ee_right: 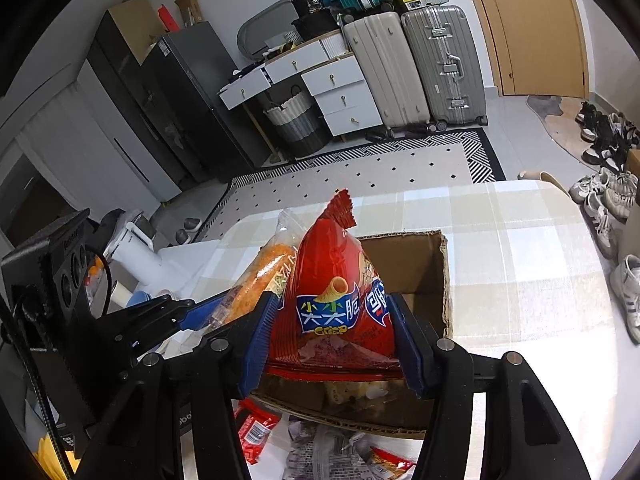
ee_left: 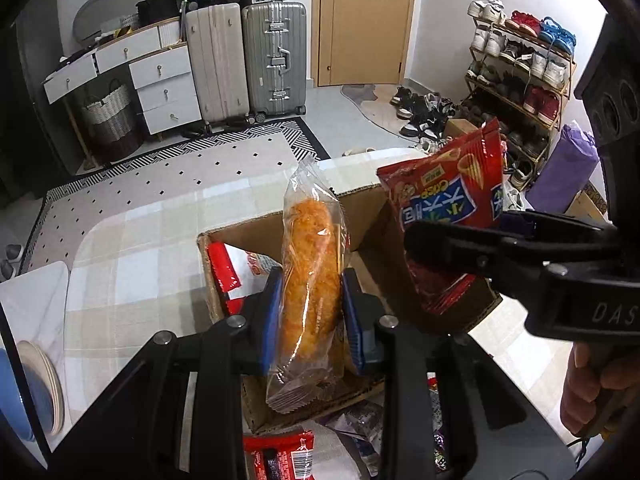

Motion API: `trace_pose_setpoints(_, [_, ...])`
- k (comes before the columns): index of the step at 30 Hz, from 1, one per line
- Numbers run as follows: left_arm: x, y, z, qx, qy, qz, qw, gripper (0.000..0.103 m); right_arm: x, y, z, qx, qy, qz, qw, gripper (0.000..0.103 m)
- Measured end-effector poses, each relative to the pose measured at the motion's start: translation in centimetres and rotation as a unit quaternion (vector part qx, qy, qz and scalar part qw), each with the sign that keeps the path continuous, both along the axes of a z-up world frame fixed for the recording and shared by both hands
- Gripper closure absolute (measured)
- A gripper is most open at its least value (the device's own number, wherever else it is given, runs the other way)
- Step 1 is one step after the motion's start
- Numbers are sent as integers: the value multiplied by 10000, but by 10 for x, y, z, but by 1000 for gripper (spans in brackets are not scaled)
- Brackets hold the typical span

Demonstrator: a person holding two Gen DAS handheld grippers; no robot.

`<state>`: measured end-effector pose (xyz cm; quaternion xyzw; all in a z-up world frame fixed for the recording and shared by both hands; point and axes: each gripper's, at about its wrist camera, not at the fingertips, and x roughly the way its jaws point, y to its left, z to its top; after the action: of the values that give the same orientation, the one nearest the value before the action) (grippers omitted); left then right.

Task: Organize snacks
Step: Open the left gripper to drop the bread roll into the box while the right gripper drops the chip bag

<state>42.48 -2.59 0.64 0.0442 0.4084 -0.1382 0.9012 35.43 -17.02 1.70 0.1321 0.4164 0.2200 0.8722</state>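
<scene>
legible writing: the red snack bag (ee_right: 336, 300) carries large white chinese characters on a blue band and the yellow word "crisp" beneath, with a picture of a cone-shaped snack above. a black item on the far cabinet shows "36". the right gripper's body reads "das" in the left wrist view, remainder cut off by the frame edge.

left gripper (ee_left: 308, 316): blue pads pressed against both sides of a clear-wrapped bread roll (ee_left: 308, 280) with an orange, floss-like topping; jaws nearly closed on it. the roll stands upright, over the near wall of the open cardboard box (ee_left: 248, 236).

right gripper (ee_right: 332, 336): jaws about half open, blue pads clamped on the lower flanks of the red snack bag, bag upright with its crimped top uppermost. it hangs over the same box, just beside the roll.

box stands on a checked tablecloth (ee_left: 140, 248). a red-and-white packet (ee_left: 224, 272) lies inside the box; further wrapped snacks (ee_right: 320, 452) lie loose in front of it.
</scene>
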Motion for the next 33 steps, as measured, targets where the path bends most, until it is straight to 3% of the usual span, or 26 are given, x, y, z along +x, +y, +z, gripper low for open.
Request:
trace_pose_setpoints(4, [-15,-2,-12,38,-8,16,10000,78,2,3,-4,-46,34,-10,10000,47])
trace_pose_setpoints(12, [-5,-4,-28,110,119,27,9999,78,6,7,-11,-141,149,-73,9998,47])
trace_pose_setpoints(23, [4,2,-29,77,112,266,9996,78,8,12,-27,-394,328,-25,9987,46])
trace_pose_setpoints(33, [-15,8,-32,111,67,253,9996,78,13,16,-39,-556,432,-56,9975,46])
